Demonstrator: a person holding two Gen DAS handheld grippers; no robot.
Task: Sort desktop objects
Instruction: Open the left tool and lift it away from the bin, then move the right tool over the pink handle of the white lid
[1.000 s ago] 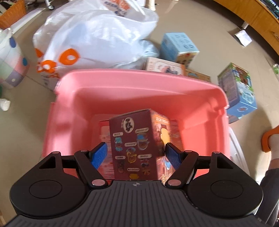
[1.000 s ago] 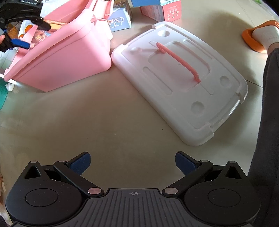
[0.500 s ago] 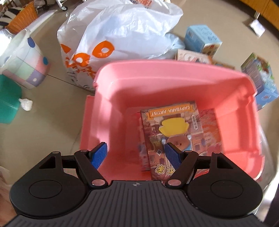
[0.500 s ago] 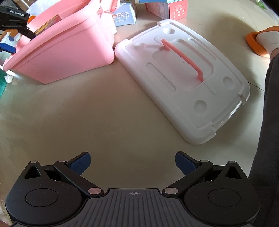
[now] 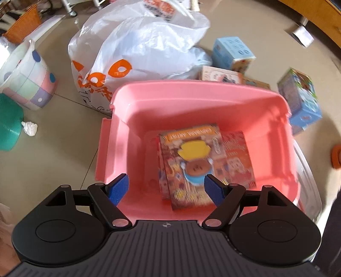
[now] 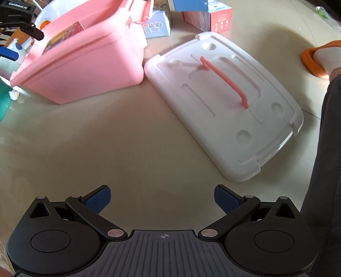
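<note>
- The left gripper point(image 5: 166, 190) is hanging over the pink bin point(image 5: 213, 93), pointing steeply down; its jaws are opening, and nothing is sitting between the blue pads point(image 5: 118, 188).
- Only the left wrist view is looking into the bin: a cartoon box point(image 5: 191, 162) is lying flat on the bin floor, face up, well below the pads and free of them. A second flat box point(image 5: 240, 157) is lying beside it, partly underneath.
- That same view is showing what lies behind the bin: a white plastic bag point(image 5: 145, 46) with orange print, a light blue box point(image 5: 232, 53), a flat pale box point(image 5: 219, 75) and a blue-green box point(image 5: 300, 100) to the right, all on the floor.
- It is also showing a patchwork pastel container point(image 5: 27, 78) far left.
- The right gripper point(image 6: 163, 200) is hovering over bare floor point(image 6: 127, 149), jaws standing wide and holding nothing.
- Only the right wrist view is showing the white lid point(image 6: 223, 110) in full, lying flat on the floor just right of the bin, its pink handle point(image 6: 226, 82) facing up.
- This view is seeing the bin point(image 6: 85, 64) from outside, with just a corner of the cartoon box point(image 6: 64, 36) peeking over the rim.
- It is also catching the left gripper's black body point(image 6: 19, 19) at the top left, above the bin.
- A foot in a white sock and orange slipper point(image 6: 315, 61) is resting at the right edge.
</note>
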